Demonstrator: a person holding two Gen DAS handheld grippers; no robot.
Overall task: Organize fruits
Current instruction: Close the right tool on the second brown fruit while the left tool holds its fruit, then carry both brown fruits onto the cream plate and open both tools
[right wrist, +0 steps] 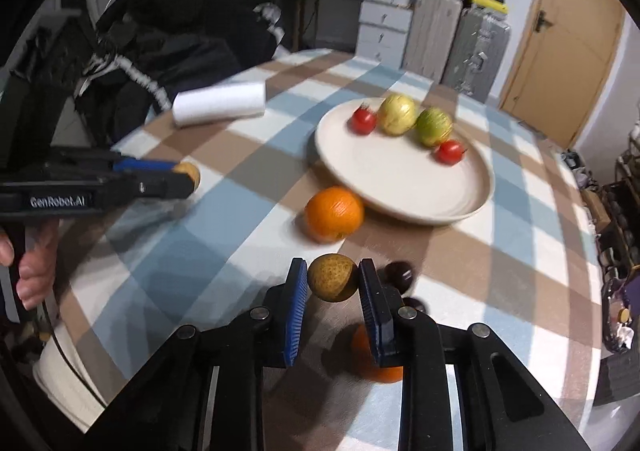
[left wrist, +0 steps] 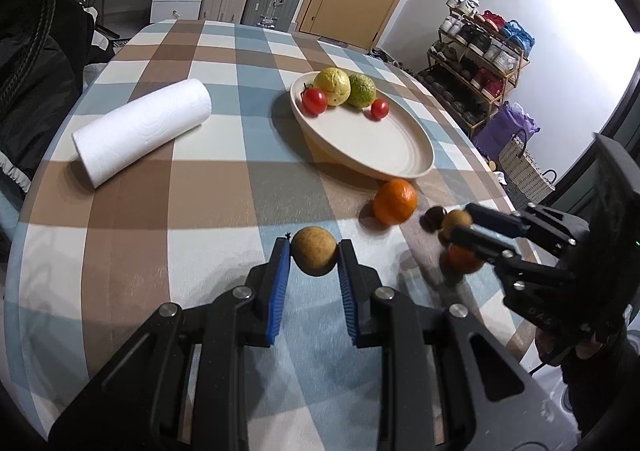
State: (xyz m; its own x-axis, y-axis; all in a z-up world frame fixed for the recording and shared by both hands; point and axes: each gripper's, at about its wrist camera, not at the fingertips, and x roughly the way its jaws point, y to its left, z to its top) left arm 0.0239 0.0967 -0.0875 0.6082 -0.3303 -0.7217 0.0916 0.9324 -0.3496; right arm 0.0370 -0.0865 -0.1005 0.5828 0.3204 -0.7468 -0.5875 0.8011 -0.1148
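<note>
My left gripper [left wrist: 313, 254] is shut on a small tan round fruit [left wrist: 313, 255], held above the checked tablecloth. It also shows in the right wrist view [right wrist: 188, 179]. My right gripper [right wrist: 333, 279] is shut on a second small tan fruit [right wrist: 333, 278], seen in the left wrist view [left wrist: 456, 219]. A cream plate [left wrist: 372, 143] holds a yellow fruit [left wrist: 332, 86], a green fruit [left wrist: 362, 91] and two tomatoes [left wrist: 314, 101]. An orange [left wrist: 395, 201] lies on the cloth by the plate's rim. Another orange [right wrist: 376, 363] and dark chestnuts [right wrist: 400, 273] lie under my right gripper.
A white paper towel roll [left wrist: 142, 131] lies at the table's left. The round table's edge [left wrist: 504, 187] runs close on the right, with a shoe rack [left wrist: 480, 67] and baskets beyond. Dark clothing [right wrist: 160, 63] is piled past the far left edge.
</note>
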